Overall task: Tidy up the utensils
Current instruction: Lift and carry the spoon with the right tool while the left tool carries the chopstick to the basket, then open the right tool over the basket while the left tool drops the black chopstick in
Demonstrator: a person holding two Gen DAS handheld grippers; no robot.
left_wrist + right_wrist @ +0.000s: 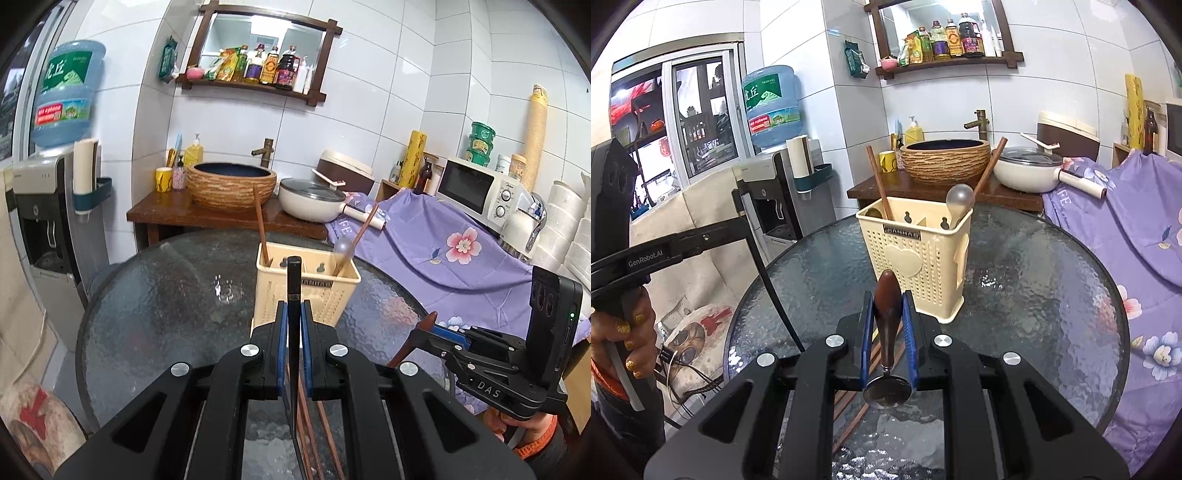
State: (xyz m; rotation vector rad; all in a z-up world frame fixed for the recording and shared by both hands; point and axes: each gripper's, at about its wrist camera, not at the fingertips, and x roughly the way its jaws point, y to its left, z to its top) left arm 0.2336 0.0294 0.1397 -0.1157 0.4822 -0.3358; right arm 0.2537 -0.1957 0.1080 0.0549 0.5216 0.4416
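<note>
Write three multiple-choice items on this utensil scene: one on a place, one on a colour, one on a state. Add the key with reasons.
1. Where does the cream utensil holder stand?
A. on the glass table
B. in the sink
C. on the microwave

2. What colour is the handle of the spoon in the right gripper?
A. white
B. brown
C. green

3. What is the left gripper doing?
A. standing open, empty
B. clamping a thin dark utensil
C. gripping a cup

Key: 1 A, the holder rests on the round glass top. 2 B, the handle between the pads is reddish brown. 3 B, the blue pads press a black stick.
</note>
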